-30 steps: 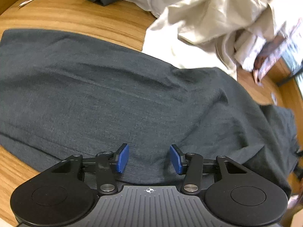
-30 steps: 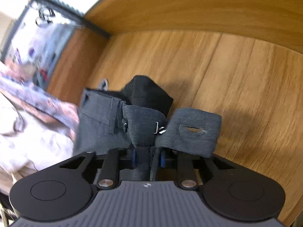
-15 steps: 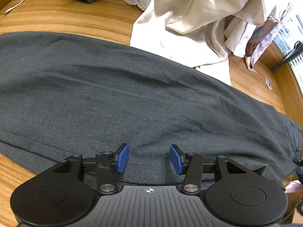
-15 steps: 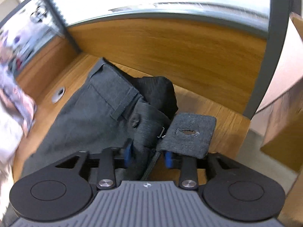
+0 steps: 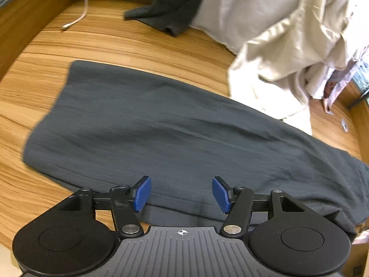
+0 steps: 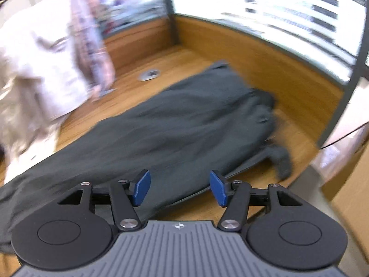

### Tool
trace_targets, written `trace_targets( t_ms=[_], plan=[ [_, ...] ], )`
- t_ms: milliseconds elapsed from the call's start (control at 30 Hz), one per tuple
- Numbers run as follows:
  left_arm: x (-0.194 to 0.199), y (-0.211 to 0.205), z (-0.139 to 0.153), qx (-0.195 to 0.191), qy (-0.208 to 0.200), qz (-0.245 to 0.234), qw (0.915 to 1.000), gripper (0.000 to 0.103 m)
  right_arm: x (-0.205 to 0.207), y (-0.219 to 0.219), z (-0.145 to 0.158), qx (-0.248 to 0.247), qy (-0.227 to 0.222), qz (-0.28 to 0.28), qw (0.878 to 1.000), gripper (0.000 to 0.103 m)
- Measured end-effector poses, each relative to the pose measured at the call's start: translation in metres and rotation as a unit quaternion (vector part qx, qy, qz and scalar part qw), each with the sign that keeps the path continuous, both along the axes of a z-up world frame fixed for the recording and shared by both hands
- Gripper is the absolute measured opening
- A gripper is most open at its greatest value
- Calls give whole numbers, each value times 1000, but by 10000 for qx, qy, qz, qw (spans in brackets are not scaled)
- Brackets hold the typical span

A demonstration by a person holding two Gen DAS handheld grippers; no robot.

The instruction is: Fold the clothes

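Dark grey trousers [image 5: 175, 127] lie stretched out flat across the wooden table [image 5: 96, 43], leg hems at the left and waist at the right. My left gripper [image 5: 181, 193] hovers open over the near edge of the legs, nothing between its blue pads. In the right wrist view the same trousers [image 6: 175, 127] run away toward their waistband end [image 6: 265, 106], which lies rumpled near the table's right edge. My right gripper [image 6: 180, 188] is open above the near hem of the cloth and holds nothing. This view is motion-blurred.
A pile of cream and white garments [image 5: 288, 37] lies at the back right, with a patterned pinkish piece [image 6: 92, 39] among them. Another dark garment [image 5: 170, 11] and a white cable [image 5: 80, 11] lie at the back left. A cable grommet [image 6: 149, 74] is set in the tabletop. Wooden partition walls [image 6: 265, 60] border the desk.
My right gripper let go of the trousers' waistband, opened and pulled back; the waistband now lies on the table. My left gripper drew back and leftward, bringing the leg hems into view.
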State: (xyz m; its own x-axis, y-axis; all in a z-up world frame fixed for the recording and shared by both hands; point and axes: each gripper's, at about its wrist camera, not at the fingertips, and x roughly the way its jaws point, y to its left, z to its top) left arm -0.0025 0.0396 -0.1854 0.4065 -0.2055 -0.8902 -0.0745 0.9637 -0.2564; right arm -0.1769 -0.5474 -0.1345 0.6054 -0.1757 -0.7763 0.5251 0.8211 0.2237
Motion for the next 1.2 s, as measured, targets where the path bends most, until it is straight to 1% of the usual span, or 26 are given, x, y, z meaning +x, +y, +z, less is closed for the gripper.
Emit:
trace_targets(
  t_ms=[133, 233, 300, 400, 500, 600, 733, 767, 800, 833, 867, 900, 933, 967, 1000, 1100, 1200],
  plan=[
    [4, 34, -2, 91, 43, -200, 9997, 62, 1, 51, 9, -111, -24, 499, 9987, 64],
    [8, 55, -2, 98, 5, -371, 9993, 62, 10, 94, 7, -467, 92, 911, 9947, 64],
    [12, 65, -2, 105, -60, -507, 9986, 62, 17, 123, 5, -762, 166, 1223, 9894, 64],
    [20, 74, -5, 155, -126, -763, 9969, 62, 30, 158, 2, -1078, 264, 1601, 9808, 64],
    [29, 78, -10, 92, -105, -954, 9953, 62, 46, 182, -6, -1291, 436, 1917, 9719, 64],
    [37, 83, -14, 28, -85, -1145, 9934, 61, 64, 204, -18, -1637, 730, 2232, 9581, 64],
    [48, 88, -20, -54, -46, -1371, 9905, 62, 80, 219, -29, -1915, 977, 2469, 9449, 62],
    [49, 89, -22, -71, -19, -1385, 9903, 62, 83, 222, -31, -2048, 1062, 2549, 9390, 60],
    [50, 89, -24, -88, 9, -1399, 9901, 62, 85, 226, -34, -2186, 1153, 2631, 9326, 55],
    [52, 90, -25, -104, 36, -1413, 9899, 62, 87, 229, -36, -2322, 1242, 2712, 9258, 41],
    [53, 91, -27, -123, 65, -1420, 9898, 62, 87, 231, -37, -2422, 1289, 2752, 9214, 29],
    [53, 91, -29, -144, 94, -1420, 9897, 62, 87, 233, -36, -2514, 1326, 2782, 9175, 22],
    [54, 91, -30, -162, 117, -1433, 9895, 62, 87, 235, -36, -2606, 1363, 2812, 9135, 7],
    [54, 91, -31, -176, 134, -1457, 9891, 64, 86, 236, -35, -2697, 1400, 2842, 9094, 4],
    [53, 90, -31, -181, 129, -1504, 9884, 65, 83, 238, -30, -2739, 1361, 2827, 9091, 3],
    [53, 89, -32, -151, 92, -1632, 9864, 65, 67, 245, -7, -2866, 1225, 2723, 9103, 2],
    [53, 91, -32, -206, 83, -1671, 9857, 66, 50, 253, -5, -2870, 1310, 2669, 9106, 2]
  ],
)
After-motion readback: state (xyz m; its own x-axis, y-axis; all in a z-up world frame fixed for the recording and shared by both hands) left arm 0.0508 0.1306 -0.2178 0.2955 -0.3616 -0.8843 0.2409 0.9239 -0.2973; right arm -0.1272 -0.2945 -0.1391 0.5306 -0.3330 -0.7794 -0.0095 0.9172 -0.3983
